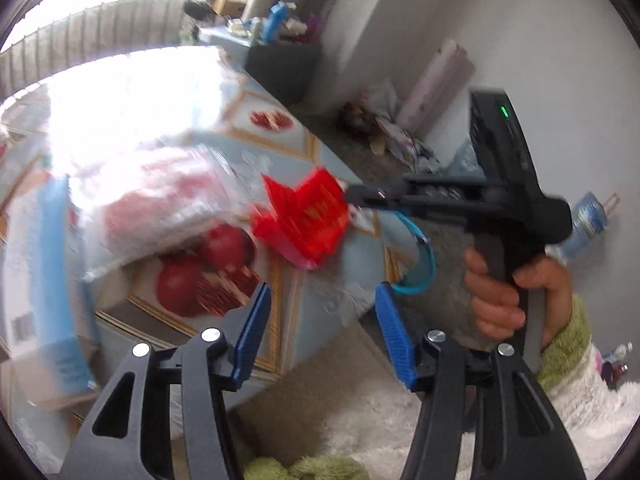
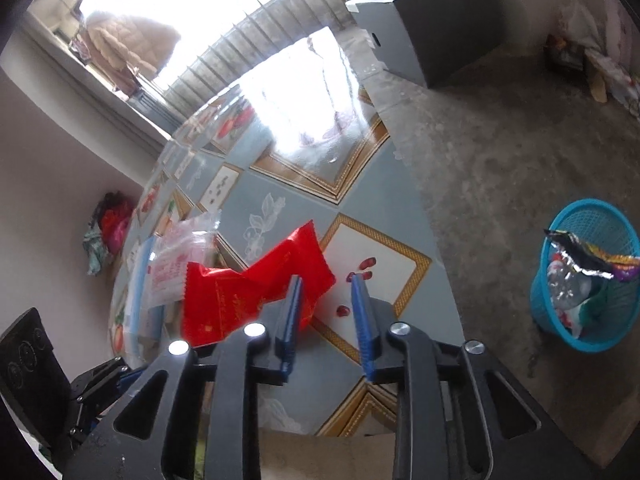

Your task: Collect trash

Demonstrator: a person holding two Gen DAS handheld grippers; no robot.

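A crumpled red wrapper [image 2: 256,288] lies on the blue patterned tablecloth [image 2: 280,184]; it also shows in the left wrist view [image 1: 308,220]. A clear bag with pink print [image 2: 180,252] lies just left of it, seen blurred in the left wrist view [image 1: 156,204]. My right gripper [image 2: 326,284] is open, its left finger over the wrapper's right edge; in the left wrist view its tips [image 1: 352,196] reach the wrapper. My left gripper [image 1: 322,300] is open and empty above the table's edge.
A blue mesh waste basket [image 2: 576,320] with wrappers and a bottle stands on the concrete floor at the right. A grey box [image 2: 420,40] sits beyond the table. A blue-edged packet [image 1: 52,280] lies at the table's left. Litter lies by the wall [image 1: 384,128].
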